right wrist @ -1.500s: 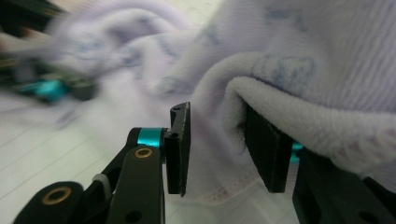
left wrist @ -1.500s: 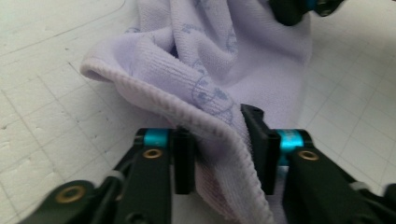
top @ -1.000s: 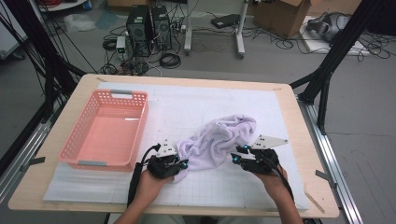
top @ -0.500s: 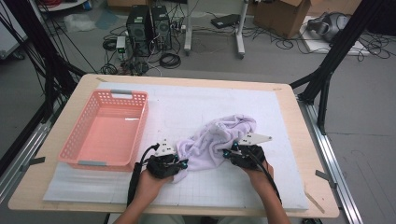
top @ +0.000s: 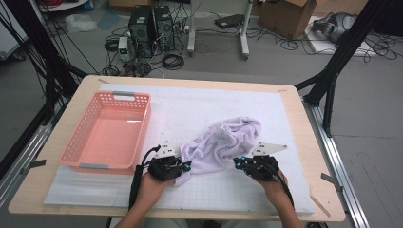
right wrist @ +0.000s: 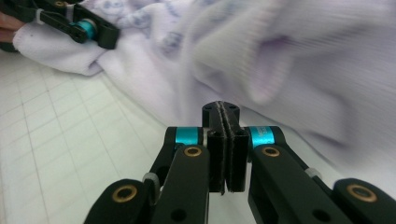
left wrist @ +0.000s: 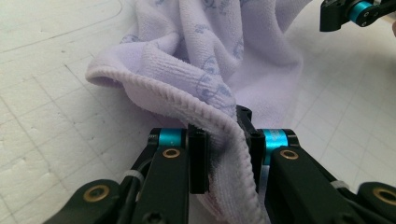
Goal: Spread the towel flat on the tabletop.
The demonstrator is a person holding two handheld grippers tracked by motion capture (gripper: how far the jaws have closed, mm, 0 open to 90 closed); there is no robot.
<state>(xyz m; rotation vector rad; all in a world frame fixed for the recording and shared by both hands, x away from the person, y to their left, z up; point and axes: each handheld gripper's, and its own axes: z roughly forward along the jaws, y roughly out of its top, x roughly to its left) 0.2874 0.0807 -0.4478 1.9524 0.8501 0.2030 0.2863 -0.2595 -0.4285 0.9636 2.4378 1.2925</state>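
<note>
A crumpled pale lilac towel (top: 223, 140) lies on the white gridded mat (top: 199, 104). My left gripper (top: 185, 166) is at its lower left corner, shut on the towel's stitched hem (left wrist: 210, 60), which runs down between the two pads (left wrist: 224, 140). My right gripper (top: 236, 163) sits low at the towel's lower right edge. Its jaws have just closed and the pads (right wrist: 226, 121) now meet with no cloth between them. The towel (right wrist: 280, 60) bulges just beyond its tips. Each gripper view also shows the other gripper: the right (left wrist: 355, 11) and the left (right wrist: 88, 28).
A pink plastic basket (top: 95, 166) with nothing in it stands on the mat's left side, close to my left hand. The wooden table's front edge (top: 190, 213) runs just under both forearms. Bare mat stretches behind the towel.
The right gripper's jaws have closed and the hand has sunk a little beside the towel's edge. The left gripper and its hold on the hem are unchanged.
</note>
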